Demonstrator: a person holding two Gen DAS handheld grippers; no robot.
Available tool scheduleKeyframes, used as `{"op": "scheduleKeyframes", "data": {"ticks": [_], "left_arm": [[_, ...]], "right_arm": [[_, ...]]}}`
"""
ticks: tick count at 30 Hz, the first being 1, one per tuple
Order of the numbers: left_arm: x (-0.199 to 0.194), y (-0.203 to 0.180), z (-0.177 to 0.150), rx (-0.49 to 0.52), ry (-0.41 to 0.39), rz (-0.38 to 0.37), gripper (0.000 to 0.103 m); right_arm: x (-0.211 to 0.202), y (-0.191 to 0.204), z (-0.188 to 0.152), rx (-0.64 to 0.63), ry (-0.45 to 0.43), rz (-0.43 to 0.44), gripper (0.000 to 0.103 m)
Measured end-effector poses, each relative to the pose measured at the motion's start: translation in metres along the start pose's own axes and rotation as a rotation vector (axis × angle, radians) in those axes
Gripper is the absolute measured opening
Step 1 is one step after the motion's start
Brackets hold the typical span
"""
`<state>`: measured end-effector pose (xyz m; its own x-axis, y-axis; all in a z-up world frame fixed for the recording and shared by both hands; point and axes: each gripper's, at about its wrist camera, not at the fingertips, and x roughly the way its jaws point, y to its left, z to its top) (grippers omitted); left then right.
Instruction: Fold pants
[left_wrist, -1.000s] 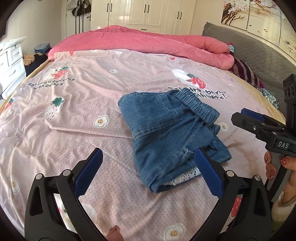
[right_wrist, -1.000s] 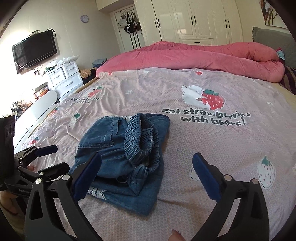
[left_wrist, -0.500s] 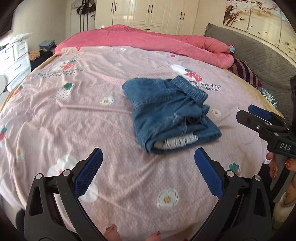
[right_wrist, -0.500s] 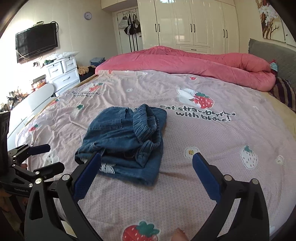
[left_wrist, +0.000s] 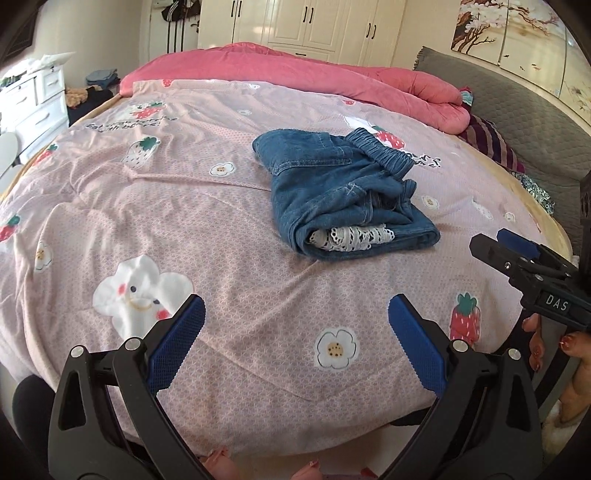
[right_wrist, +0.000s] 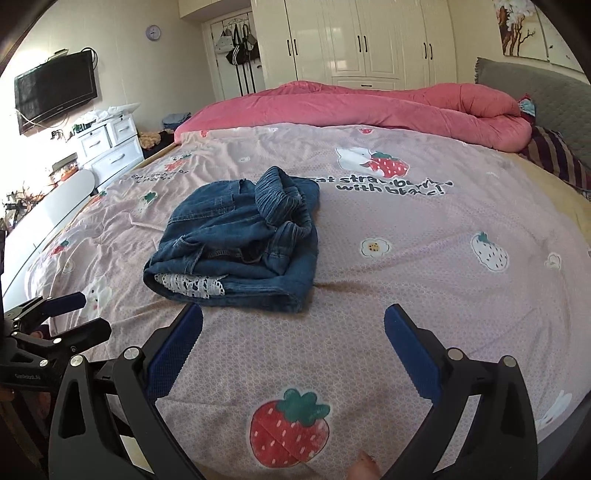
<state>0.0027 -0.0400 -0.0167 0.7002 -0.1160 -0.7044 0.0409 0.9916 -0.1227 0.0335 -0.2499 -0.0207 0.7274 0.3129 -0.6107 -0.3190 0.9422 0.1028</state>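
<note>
Blue denim pants lie folded in a compact bundle on the pink bedspread, elastic waistband on top and white lace trim showing at the near edge. My left gripper hangs open near the bed's front edge, well short of the bundle, with nothing between its blue pads. Likewise open and empty, my right gripper sits just in front of the bundle's near edge. In the left wrist view the right gripper shows at the right, held by a hand. The left gripper appears at the left of the right wrist view.
A rolled pink duvet lies across the far end of the bed, striped pillows against the grey headboard at the right. White drawers and a wall television stand to the left, wardrobes behind.
Both grippers have pulled back from the pants toward the bed's front edge, so the bundle now lies farther off. The pants stay folded and unmoved.
</note>
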Motion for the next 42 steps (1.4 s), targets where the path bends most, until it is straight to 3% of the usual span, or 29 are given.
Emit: {"op": "scheduleKeyframes", "data": {"ticks": [18, 42], "left_arm": [[0.003, 0.004, -0.008, -0.017, -0.001, 0.015, 0.094], [0.003, 0.005, -0.007, -0.023, 0.002, 0.024, 0.094]], "right_arm": [[0.015, 0.005, -0.015, -0.036, 0.043, 0.015, 0.098], [0.012, 0.004, -0.015, -0.047, 0.021, -0.021, 0.098]]}}
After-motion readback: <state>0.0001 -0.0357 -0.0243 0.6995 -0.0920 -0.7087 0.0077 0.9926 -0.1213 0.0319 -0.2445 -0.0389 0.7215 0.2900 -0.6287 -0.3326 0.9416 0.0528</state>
